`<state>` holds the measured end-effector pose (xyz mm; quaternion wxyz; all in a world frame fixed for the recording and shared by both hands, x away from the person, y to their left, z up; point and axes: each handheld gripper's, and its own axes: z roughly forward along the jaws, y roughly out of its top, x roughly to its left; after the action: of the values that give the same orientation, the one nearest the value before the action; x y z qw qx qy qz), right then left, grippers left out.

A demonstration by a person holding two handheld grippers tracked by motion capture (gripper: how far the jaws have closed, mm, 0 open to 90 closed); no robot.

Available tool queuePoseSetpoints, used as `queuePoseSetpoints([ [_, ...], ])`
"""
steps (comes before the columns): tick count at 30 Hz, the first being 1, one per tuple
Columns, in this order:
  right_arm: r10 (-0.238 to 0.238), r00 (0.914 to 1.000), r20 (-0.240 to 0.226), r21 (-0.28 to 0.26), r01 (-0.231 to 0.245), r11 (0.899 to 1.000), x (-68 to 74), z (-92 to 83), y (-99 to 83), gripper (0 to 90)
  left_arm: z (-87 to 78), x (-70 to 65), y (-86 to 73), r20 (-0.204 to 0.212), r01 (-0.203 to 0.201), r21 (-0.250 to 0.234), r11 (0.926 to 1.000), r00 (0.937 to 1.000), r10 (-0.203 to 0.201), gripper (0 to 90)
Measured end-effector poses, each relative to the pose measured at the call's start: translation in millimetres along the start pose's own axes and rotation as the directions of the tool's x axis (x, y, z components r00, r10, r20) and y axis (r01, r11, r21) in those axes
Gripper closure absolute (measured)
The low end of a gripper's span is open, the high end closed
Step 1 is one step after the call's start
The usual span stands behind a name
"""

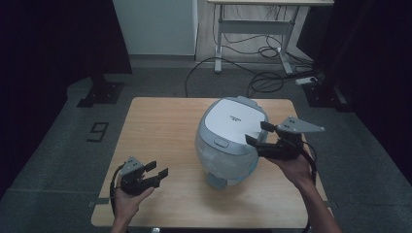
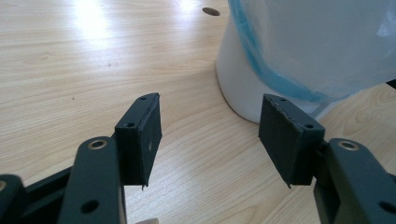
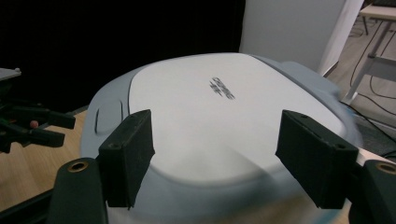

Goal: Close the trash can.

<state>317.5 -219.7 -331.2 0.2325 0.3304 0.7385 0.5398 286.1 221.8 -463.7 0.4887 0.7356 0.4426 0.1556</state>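
1. Ahead of the left gripper [image 1: 158,173], between its parted jaws, lies bare table [image 1: 160,126]; nothing blocks a forward pass low over the wood
2. To that gripper's forward right, the rice cooker [image 1: 231,141] stands near, its white base and plastic-wrapped wall closing off that side
3. The right gripper [image 1: 258,133] hangs at the cooker's lid [image 3: 205,121], jaws spread; the lid fills the way ahead
4. Behind and outside the right gripper, table edge and open air are free
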Motion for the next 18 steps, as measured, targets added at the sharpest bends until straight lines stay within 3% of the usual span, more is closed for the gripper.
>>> queuePoseSetpoints([
  [9, 0.029, 0.9988, 0.039, -0.027, -0.028, 0.999, -19.0, -47.3, -48.7, 25.5, 1.3, -0.3, -1.6, -0.004, -0.002, 0.009, 1.0000, 1.0000, 0.002, 39.2],
  [14, 0.051, 0.9966, 0.065, -0.013, -0.050, 0.999, -27.9, -55.5, -80.2, 25.3, 2.9, 0.4, -2.5, -0.005, -0.001, 0.015, 0.9999, 1.0000, 0.001, 39.1],
  [18, 0.064, 0.9951, 0.076, 0.002, -0.064, 0.998, -32.7, -56.2, -95.2, 25.0, 2.7, 0.4, -2.9, -0.008, 0.000, 0.016, 0.9999, 1.0000, 0.000, 38.9],
])
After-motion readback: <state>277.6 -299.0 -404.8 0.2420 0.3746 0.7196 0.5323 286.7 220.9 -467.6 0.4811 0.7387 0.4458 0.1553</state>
